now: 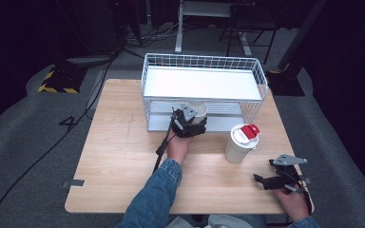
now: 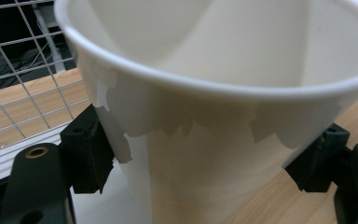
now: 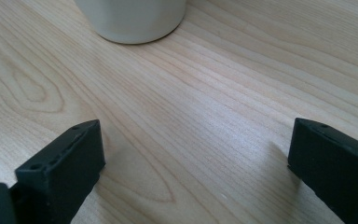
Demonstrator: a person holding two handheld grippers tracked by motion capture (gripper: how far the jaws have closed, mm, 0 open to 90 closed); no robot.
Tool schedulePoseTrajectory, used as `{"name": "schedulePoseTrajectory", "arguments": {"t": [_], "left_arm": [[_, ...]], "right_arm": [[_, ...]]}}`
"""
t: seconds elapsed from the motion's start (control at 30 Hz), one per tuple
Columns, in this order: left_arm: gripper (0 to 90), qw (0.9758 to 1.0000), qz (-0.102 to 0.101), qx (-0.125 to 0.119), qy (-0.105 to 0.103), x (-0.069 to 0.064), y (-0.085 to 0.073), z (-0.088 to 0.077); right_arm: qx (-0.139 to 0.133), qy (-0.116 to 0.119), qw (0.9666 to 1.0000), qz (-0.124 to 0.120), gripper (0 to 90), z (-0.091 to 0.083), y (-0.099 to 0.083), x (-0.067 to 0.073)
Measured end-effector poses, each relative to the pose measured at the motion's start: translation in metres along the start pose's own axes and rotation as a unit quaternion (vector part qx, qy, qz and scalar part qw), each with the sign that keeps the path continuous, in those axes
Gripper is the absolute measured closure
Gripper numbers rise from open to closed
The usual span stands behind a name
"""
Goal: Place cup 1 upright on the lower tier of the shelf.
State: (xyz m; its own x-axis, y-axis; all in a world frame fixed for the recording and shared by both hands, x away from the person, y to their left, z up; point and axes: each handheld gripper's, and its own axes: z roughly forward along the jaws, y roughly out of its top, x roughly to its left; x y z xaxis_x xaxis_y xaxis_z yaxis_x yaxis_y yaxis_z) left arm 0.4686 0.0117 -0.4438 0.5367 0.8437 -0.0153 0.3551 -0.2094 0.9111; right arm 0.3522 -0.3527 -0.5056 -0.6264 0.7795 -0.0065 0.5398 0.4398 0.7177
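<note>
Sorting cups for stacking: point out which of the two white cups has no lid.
The open cup clamped in the left gripper by the wire basket; the other cup wears a white lid with a red tab.

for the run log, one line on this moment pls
left hand-held gripper: shut on open cup | at wire basket | right hand-held gripper: open

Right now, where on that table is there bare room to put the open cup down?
The wide bare wood left of the left tool and its open cup, out to the table edge, is free, as is the strip between both forearms. It is crowded by the wire basket front and around the lidded cup and right tool.
</note>
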Motion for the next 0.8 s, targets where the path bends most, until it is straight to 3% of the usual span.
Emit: {"name": "schedulePoseTrajectory", "arguments": {"t": [0.33, 0.8], "left_arm": [[22.3, 0.9998, -0.007, 0.002, 0.02, 0.004, -0.006, 0.022], [22.2, 0.9993, -0.017, 0.013, 0.031, 0.005, -0.01, 0.047]], "right_arm": [[0.0, 0.0, 1.0, 0.0, 4.0, 0.0, 0.0, 0.0], [0.0, 0.001, 1.0, -0.002, 4.0, 0.0, 0.0, 0.0]]}}
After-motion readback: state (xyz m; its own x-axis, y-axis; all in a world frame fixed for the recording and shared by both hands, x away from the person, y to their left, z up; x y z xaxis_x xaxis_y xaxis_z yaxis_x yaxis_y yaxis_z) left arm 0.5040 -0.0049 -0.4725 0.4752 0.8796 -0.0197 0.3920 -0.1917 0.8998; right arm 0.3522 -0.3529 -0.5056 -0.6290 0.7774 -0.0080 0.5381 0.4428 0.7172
